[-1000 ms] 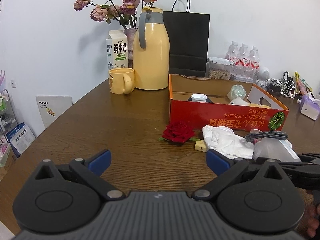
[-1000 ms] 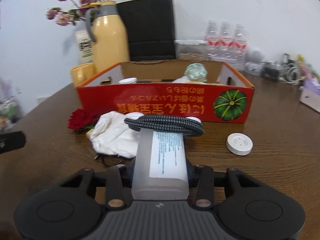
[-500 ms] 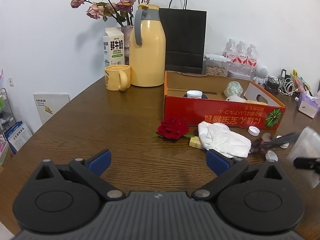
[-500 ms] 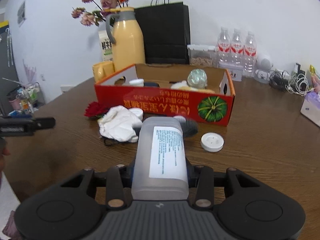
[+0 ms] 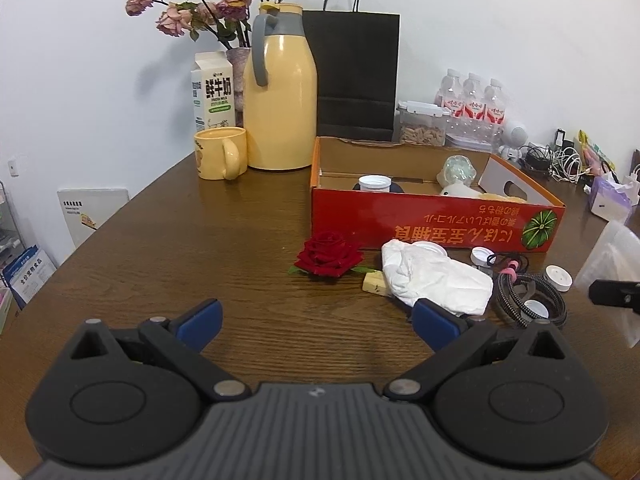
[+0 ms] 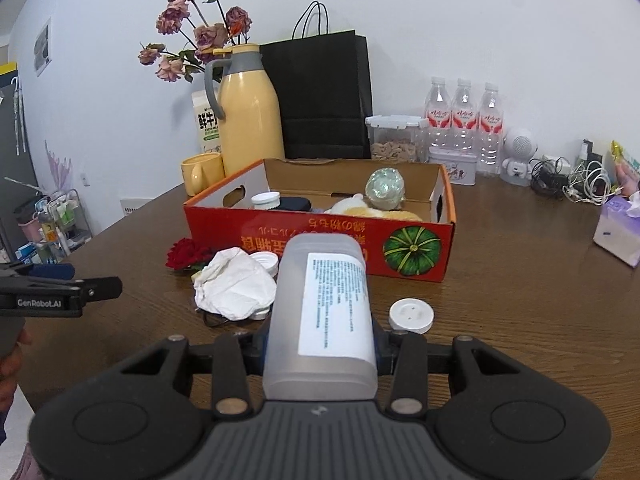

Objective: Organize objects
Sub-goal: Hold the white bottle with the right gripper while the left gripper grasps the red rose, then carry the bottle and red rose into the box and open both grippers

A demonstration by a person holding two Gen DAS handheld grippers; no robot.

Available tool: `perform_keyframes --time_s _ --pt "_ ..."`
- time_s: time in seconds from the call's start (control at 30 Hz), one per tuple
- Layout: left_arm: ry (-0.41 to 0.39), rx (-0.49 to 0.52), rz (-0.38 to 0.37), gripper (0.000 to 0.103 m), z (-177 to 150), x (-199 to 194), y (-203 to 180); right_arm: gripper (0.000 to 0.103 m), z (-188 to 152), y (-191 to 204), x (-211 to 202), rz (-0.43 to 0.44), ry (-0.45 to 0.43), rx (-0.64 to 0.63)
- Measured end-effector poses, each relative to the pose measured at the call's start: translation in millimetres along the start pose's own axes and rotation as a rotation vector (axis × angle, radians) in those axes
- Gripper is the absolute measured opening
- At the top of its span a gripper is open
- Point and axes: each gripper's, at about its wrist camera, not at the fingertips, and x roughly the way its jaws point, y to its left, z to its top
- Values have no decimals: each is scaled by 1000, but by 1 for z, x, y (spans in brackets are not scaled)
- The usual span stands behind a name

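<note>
My right gripper (image 6: 320,344) is shut on a translucent plastic container (image 6: 322,312) with a white label, held above the table in front of the red cardboard box (image 6: 320,236). The container also shows at the right edge of the left wrist view (image 5: 612,268). My left gripper (image 5: 316,318) is open and empty, low over the table, short of a red rose (image 5: 330,254), a white crumpled cloth (image 5: 432,276) and a coiled braided cable (image 5: 528,300). The box (image 5: 436,224) holds a white jar, a glassy ball and a plush item.
A yellow thermos (image 5: 278,92), yellow mug (image 5: 220,152), milk carton (image 5: 212,88), dried flowers and a black paper bag (image 5: 356,76) stand behind the box. White lids (image 6: 411,315) lie on the table. Water bottles, cables and a tissue pack (image 6: 618,232) are at the right.
My right gripper has lifted the container up and back from the pile; the braided cable slid off it and now lies on the table. My left gripper has drawn back slightly.
</note>
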Motion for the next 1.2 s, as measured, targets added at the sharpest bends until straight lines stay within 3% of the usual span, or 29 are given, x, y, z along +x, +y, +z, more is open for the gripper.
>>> perform_keyframes --time_s 0.13,0.37,0.63,0.7,0.77,0.83,0.9,1.2 --pt "0 23 -9 103 5 11 -8 40 1 0 7 2 -1 7" --pt "1 11 40 103 27 55 -5 40 7 -3 18 -4 -6 14" --pt "71 -45 52 102 45 109 6 40 15 -5 34 -13 -1 18" --pt "81 -50 38 91 46 116 7 40 16 -5 39 -12 3 19" --pt "98 -54 26 74 46 123 6 40 17 -5 43 -11 4 18" --pt "113 -62 -5 46 45 127 6 40 19 -5 46 -8 4 19" --pt "98 -69 -14 35 44 125 7 40 21 -4 49 -4 3 17" --pt "-18 -86 -27 28 52 92 8 40 32 -2 57 13 -20 8"
